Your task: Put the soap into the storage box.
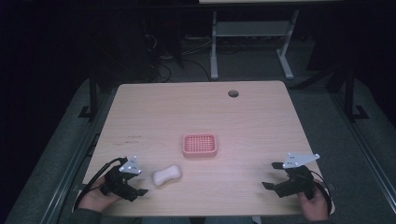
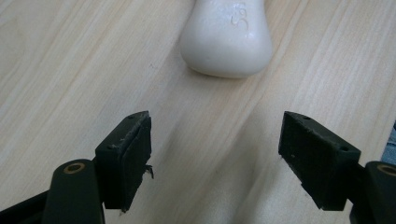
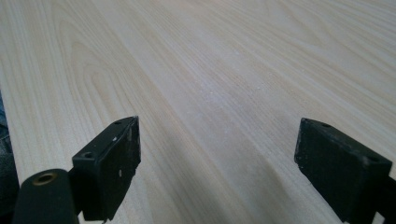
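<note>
Facing a white soap (image 2: 226, 39), the left gripper (image 1: 140, 183) rests low over the table (image 1: 261, 121) with its jaws spread wide and nothing between them; in the left gripper view the soap lies just ahead of the jaw tips, apart from both, on bare wood; in the high view the soap (image 1: 166, 175) lies just right of the left gripper, its long axis tilted, flat on the table; beyond the soap, farther from the person and slightly right, sits a pink slotted dish (image 1: 200, 144), near the soap but not touching it; the right gripper (image 1: 275, 175) stands well to the right of the soap, near the table's front right corner, held in the person's hand; its jaws are likewise wide apart and empty, with plain wood grain ahead of them in the right gripper view; a round cable hole (image 1: 233, 93) lies far behind the dish, near the table's far edge.
</note>
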The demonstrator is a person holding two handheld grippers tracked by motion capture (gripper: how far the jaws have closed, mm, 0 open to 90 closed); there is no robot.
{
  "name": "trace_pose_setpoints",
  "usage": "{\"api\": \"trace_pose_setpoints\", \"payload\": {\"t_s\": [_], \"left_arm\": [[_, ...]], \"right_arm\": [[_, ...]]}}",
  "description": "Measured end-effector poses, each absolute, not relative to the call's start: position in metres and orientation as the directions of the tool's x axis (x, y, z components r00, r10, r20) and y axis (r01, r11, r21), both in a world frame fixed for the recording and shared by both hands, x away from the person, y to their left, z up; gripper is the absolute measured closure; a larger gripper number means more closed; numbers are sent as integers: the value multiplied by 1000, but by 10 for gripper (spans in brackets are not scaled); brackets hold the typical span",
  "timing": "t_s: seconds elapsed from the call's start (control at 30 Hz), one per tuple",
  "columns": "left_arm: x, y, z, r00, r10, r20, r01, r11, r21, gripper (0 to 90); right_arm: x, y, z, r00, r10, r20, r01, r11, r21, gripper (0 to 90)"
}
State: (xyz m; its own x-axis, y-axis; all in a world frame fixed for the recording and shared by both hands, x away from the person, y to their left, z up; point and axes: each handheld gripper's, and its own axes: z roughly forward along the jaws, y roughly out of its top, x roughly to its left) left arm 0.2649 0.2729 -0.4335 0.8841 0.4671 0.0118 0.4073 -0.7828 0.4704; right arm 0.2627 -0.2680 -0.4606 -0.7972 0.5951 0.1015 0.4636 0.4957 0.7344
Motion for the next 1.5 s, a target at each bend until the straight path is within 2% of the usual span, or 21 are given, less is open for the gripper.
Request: {"api": "trace_pose_setpoints", "payload": {"t_s": [1.5], "left_arm": [[277,242,-425,913,408,7,356,-805,475,253]], "right_arm": [[264,-265,-460,-805,584,108,462,501,732,142]]}}
